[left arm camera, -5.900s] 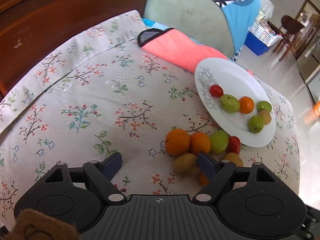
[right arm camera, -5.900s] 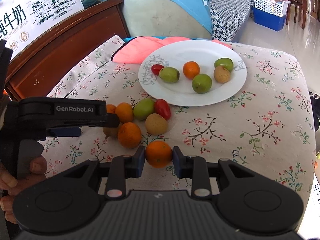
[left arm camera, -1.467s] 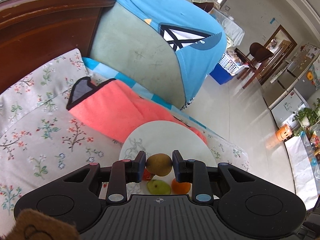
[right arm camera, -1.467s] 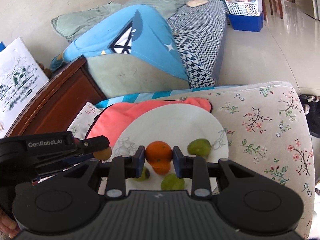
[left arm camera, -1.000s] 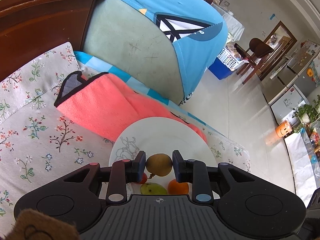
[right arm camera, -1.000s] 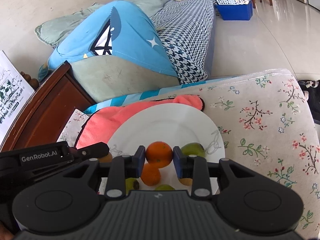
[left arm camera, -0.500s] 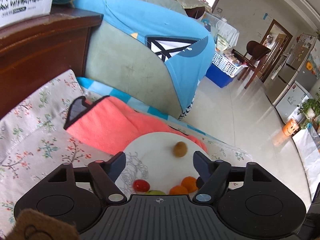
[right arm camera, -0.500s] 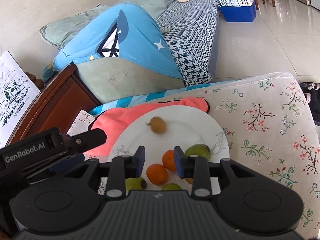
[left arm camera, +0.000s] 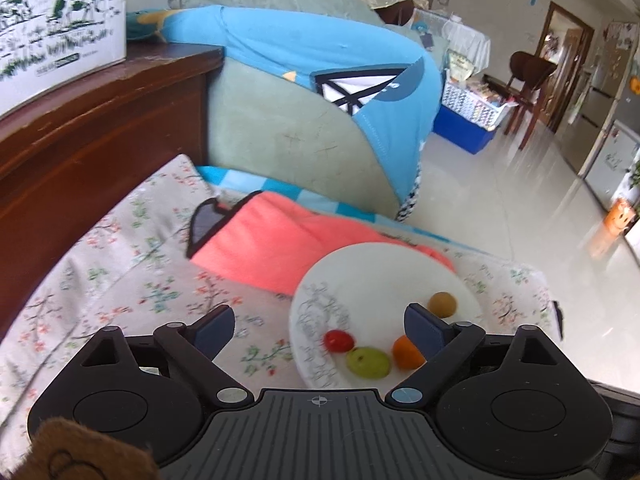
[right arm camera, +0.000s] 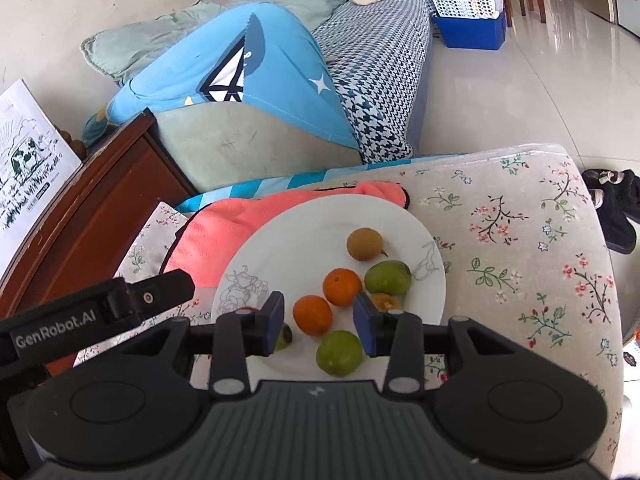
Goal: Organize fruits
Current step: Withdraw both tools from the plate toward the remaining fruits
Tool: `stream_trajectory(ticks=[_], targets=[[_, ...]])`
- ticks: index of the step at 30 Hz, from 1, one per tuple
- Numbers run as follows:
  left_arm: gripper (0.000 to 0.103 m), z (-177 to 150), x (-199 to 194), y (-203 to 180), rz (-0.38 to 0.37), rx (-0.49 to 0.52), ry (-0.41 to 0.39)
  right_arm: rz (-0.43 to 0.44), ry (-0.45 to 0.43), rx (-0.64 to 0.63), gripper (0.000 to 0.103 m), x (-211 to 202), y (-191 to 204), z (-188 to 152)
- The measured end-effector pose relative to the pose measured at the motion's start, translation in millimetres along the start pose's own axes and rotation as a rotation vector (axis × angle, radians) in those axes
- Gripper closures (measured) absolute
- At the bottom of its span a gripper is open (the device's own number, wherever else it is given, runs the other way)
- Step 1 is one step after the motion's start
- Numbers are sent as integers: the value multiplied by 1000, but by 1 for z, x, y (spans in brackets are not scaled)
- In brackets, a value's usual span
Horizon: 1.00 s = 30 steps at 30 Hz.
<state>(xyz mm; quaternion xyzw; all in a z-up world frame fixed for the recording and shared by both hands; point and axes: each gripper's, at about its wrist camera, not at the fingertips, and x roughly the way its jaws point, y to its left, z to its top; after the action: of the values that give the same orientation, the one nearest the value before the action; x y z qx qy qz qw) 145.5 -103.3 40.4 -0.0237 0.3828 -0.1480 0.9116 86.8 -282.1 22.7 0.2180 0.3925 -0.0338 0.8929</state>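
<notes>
Right claw (right arm camera: 319,322): jaws opening, nothing between them; two small round oranges (right arm camera: 312,315) lie free on the white round plate (right arm camera: 288,232) just past the tips. Left claw (left arm camera: 318,326): jaws opening wide, empty; brown round fruit (left arm camera: 442,304) rests at its 1 o'clock on the plate. Judgement: release step; lift both claws straight clear so nothing rolls. Plate's near rim is hidden by the claw bodies; any fruit off the plate is out of view.

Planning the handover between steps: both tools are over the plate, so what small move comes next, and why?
Probably lift both away. The left tool and right tool are opening with nothing between their fingers; the brown fruit and oranges lie on the plate.
</notes>
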Motion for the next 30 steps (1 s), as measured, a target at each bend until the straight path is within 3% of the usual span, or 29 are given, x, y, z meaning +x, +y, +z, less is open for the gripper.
stream_trajectory(ticks=[8,12,22,30], targets=[[7,-11,-14,15,6,-32,17,-1,8,-27,53,-16,10,-14],[6,-15,-20,24,-38,-40,30,5,12,-42,50,-25,14,-21],[4,-21,-37,53,-45,-40,12,28,58,-86,50,-36,15,-49],[4,-30,-29,71,-54,-70,79,54,124,-151,55,-27,24,-73]])
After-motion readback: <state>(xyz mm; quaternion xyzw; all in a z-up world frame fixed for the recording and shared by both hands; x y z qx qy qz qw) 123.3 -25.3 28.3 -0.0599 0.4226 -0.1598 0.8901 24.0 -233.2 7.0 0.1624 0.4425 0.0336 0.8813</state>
